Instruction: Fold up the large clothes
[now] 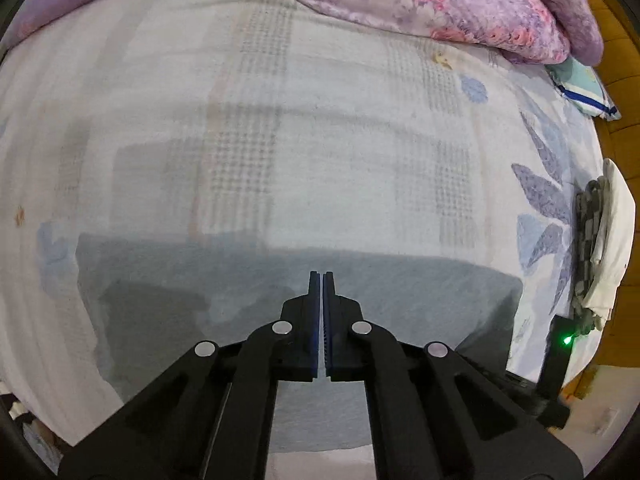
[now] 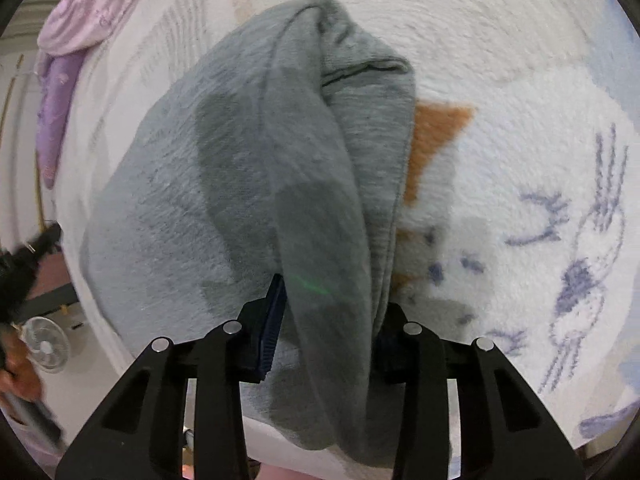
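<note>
A large grey garment (image 1: 380, 300) lies spread flat on the bed, seen low in the left wrist view. My left gripper (image 1: 322, 276) hovers over its far edge, fingers pressed together with no cloth visibly between them. In the right wrist view the same grey garment (image 2: 240, 168) is bunched into a thick fold that rises off the bed and runs between my right gripper (image 2: 332, 304). The left pad (image 2: 276, 304) presses against the fold. The right finger is mostly hidden behind the cloth.
A purple floral quilt (image 1: 440, 4) is heaped at the far side of the bed (image 1: 320, 120). A stack of folded clothes (image 1: 604, 240) and a black device with a green light (image 1: 560, 344) sit at the right edge. A fan (image 2: 44, 344) stands on the floor beside the bed.
</note>
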`<move>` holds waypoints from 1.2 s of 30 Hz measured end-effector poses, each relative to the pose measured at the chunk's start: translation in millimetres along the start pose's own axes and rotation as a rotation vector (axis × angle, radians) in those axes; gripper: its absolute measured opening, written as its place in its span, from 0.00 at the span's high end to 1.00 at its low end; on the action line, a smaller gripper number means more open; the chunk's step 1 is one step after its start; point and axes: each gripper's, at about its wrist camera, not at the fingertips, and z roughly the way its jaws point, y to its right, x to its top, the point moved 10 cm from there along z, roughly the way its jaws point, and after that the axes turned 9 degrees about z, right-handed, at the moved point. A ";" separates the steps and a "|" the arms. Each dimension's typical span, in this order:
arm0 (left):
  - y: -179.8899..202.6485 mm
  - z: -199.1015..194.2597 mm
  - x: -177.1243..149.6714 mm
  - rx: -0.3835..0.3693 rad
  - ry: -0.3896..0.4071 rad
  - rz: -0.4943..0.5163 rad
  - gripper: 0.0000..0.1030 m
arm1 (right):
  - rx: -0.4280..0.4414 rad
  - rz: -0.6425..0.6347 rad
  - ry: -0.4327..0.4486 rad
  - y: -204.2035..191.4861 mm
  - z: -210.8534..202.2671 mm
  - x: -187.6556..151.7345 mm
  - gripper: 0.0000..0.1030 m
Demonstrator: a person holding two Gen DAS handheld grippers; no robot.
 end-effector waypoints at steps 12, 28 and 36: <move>-3.7 105.2 -8.8 0.074 -0.377 0.070 1.00 | 0.052 -0.016 -0.009 24.3 -7.4 -11.7 0.65; 5.5 101.8 -24.4 0.086 -0.481 -0.004 1.00 | 0.104 0.014 -0.034 42.0 -16.6 -17.1 0.64; 15.2 98.5 -56.5 0.073 -0.478 -0.038 0.99 | 0.043 0.035 -0.064 42.9 -15.9 -19.1 0.63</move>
